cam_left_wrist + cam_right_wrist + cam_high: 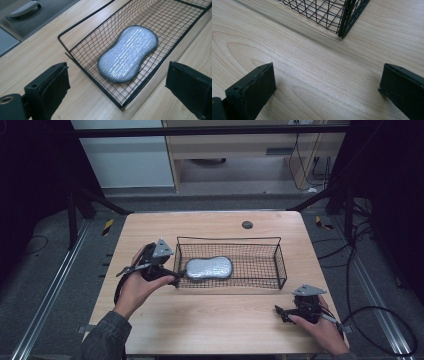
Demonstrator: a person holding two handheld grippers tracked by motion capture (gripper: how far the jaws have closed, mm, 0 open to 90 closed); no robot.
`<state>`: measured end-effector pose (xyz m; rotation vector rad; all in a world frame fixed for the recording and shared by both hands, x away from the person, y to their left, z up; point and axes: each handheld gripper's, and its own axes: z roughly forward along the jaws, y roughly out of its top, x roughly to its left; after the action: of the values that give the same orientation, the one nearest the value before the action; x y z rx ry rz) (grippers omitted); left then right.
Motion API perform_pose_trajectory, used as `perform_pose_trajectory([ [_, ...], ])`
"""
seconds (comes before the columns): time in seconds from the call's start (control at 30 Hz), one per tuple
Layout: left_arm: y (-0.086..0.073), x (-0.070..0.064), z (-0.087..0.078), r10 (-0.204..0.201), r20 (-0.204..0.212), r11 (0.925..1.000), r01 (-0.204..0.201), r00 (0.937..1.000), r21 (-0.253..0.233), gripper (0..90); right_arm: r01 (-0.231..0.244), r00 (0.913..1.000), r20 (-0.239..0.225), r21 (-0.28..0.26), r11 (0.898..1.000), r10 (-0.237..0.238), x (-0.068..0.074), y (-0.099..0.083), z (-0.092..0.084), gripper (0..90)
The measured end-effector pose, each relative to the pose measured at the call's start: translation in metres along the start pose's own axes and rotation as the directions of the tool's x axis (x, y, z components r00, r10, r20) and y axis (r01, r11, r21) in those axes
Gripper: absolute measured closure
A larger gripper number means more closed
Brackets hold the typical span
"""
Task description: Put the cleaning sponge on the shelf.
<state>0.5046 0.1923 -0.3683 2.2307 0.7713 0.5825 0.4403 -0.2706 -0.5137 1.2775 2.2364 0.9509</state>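
Inside wire basket [279,262]: silvery peanut-shaped scouring pad [209,268], flat; both grippers' jaws apart, empty.

Looks like lab/test rig setup: wooden table [210,320] boxed in by black metal frame [210,131], dark curtains 9 and 3 o'clock, loose cables [372,317] on grey carpet, cabinet [235,150] 12 o'clock.

Black wire mesh basket [329,12] cut off by top edge in right gripper view — one corner visible; far end cropped in left gripper view.
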Motion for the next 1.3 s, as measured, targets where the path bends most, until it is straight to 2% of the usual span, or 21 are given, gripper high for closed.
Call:
perform_pose_trajectory([
  [0.03,0.0,0.0,0.0,0.0,0.0,1.0,0.0,1.0,0.0,4.1,0.0,1.0,0.0,0.0,1.0,0.0,0.0,0.0,0.0,0.4],
  [0.23,-0.026,0.015,-0.003,-0.064,-0.016,0.9979,0.064,0.9978,0.006,4.1,0.0,1.0,0.001,0.0,1.0,0.0,0.0,0.0,0.0,0.4],
  [0.33,-0.039,0.02,-0.003,-0.092,-0.03,0.9956,0.092,0.9953,0.014,4.0,0.0,1.0,0.0,0.0,1.0,0.0,0.0,0.0,0.0,0.4],
  [0.43,-0.05,0.028,-0.005,-0.138,-0.018,0.9904,0.138,0.9903,0.003,3.9,0.0,1.0,0.0,0.0,1.0,0.0,0.0,0.0,0.0,0.4],
  [0.5,-0.056,0.032,-0.006,-0.138,-0.044,0.9902,0.139,0.9895,0.02,4.0,0.0,1.0,0.0,0.0,1.0,0.0,0.0,0.0,0.0,0.4],
  [0.6,-0.063,0.036,-0.005,-0.156,-0.046,0.9873,0.157,0.9867,0.025,4.0,-0.001,1.0,0.001,0.0,1.0,0.001,0.0,0.0,0.0,0.4],
  [0.67,-0.074,0.043,-0.002,-0.159,-0.07,0.9853,0.163,0.9849,0.052,4.1,-0.001,1.0,0.002,0.0,1.0,0.001,0.0,0.0,0.0,0.4],
  [0.73,-0.081,0.047,0.0,-0.189,-0.067,0.9798,0.193,0.9797,0.053,4.1,-0.002,1.0,0.002,0.0,1.0,0.002,0.0,0.0,0.0,0.4],
  [0.87,-0.092,0.051,0.004,-0.21,-0.078,0.9745,0.215,0.9747,0.065,4.5,-0.001,1.0,0.002,0.0,1.0,0.001,0.0,0.0,0.0,0.4],
  [0.9,-0.099,0.053,0.007,-0.221,-0.085,0.9708,0.227,0.9716,0.077,4.4,-0.002,1.0,0.002,0.0,1.0,0.002,0.0,0.0,0.0,0.4],
  [1.03,-0.111,0.056,0.012,-0.225,-0.094,0.9665,0.235,0.9697,0.104,4.4,-0.002,1.0,0.002,0.0,1.0,0.002,0.0,0.0,0.0,0.4],
  [1.3,-0.132,0.063,0.024,-0.262,-0.102,0.9518,0.275,0.9596,0.137,4.4,-0.002,1.0,0.003,0.0,1.0,0.002,0.0,0.0,0.0,0.4],
])
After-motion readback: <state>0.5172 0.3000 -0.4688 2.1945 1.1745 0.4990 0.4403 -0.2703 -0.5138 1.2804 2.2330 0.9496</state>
